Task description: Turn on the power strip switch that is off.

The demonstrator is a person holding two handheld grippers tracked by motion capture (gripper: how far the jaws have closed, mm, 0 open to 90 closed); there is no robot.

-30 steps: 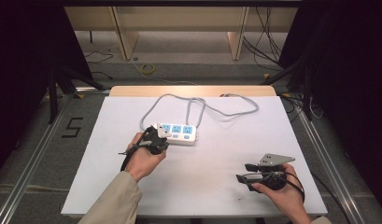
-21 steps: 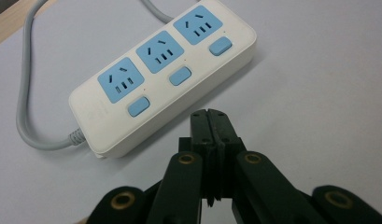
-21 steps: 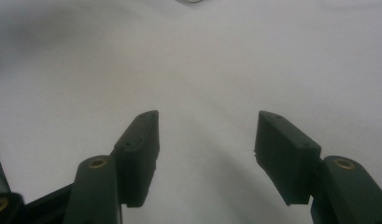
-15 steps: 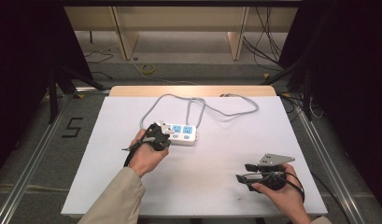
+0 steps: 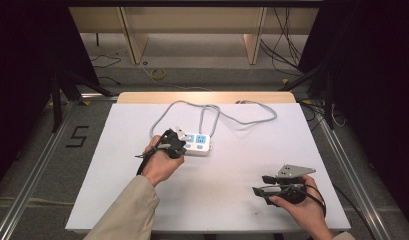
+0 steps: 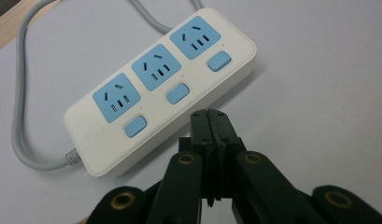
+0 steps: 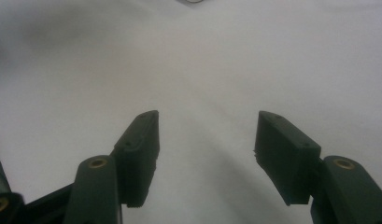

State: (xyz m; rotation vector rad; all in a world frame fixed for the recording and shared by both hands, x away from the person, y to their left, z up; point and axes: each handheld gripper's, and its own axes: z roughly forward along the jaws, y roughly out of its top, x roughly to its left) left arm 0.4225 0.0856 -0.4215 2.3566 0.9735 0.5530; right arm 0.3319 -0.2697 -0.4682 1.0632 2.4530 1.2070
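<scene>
Jaws pressed together on my left gripper [image 6: 211,122], I aim squarely at the power strip's [image 6: 160,88] middle switch [image 6: 177,94]; right gripper [image 7: 205,154] idles wide.

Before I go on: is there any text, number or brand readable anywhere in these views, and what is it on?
"5": large dark numeral marked on the grey floor left of the table.
Power strip: a faint embossed mark beside the end switch in the left gripper view, too faint to read; no other print is legible on its sockets or switches.
Left claw and right claw: no lettering visible.
</scene>
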